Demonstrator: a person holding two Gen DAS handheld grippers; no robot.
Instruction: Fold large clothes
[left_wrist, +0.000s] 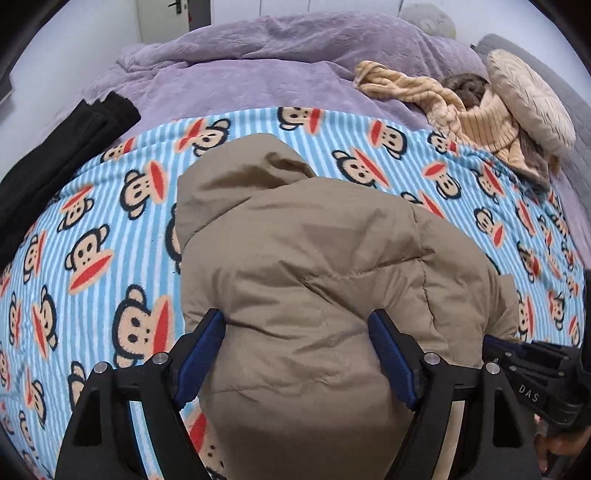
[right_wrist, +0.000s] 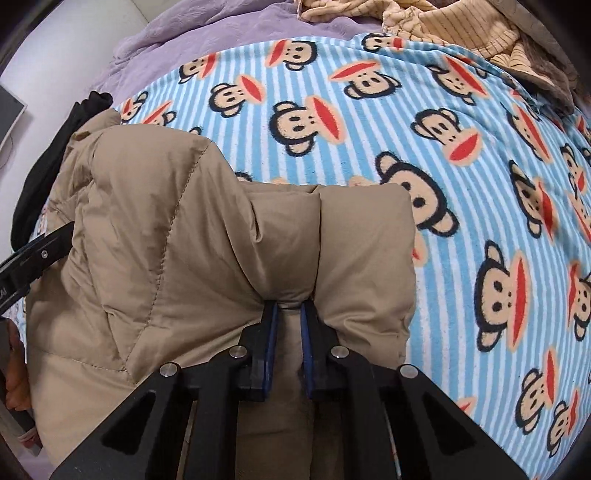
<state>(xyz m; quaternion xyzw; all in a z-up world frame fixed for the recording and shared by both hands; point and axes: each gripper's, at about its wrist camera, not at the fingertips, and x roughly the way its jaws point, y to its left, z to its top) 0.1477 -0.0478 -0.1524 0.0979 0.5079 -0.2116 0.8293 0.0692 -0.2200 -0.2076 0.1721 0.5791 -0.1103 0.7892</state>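
Observation:
A tan puffy hooded jacket (left_wrist: 314, 266) lies bunched on the blue-striped monkey blanket (left_wrist: 110, 229), its hood pointing away from me. My left gripper (left_wrist: 297, 332) is open, and its blue-padded fingers straddle the jacket's near bulk, one on each side. In the right wrist view the jacket (right_wrist: 166, 240) fills the left and centre. My right gripper (right_wrist: 289, 314) is shut on a pinched fold of the jacket's edge. The right gripper (left_wrist: 524, 365) also shows at the right edge of the left wrist view, and the left gripper (right_wrist: 37, 251) at the left edge of the right wrist view.
A folded black garment (left_wrist: 55, 158) lies at the blanket's left edge. Behind it spreads a purple fleece cover (left_wrist: 258, 74). A heap of beige ribbed clothes (left_wrist: 461, 110) and a round fuzzy cushion (left_wrist: 528, 96) sit at the back right. A person's hand (left_wrist: 561, 446) shows at the lower right.

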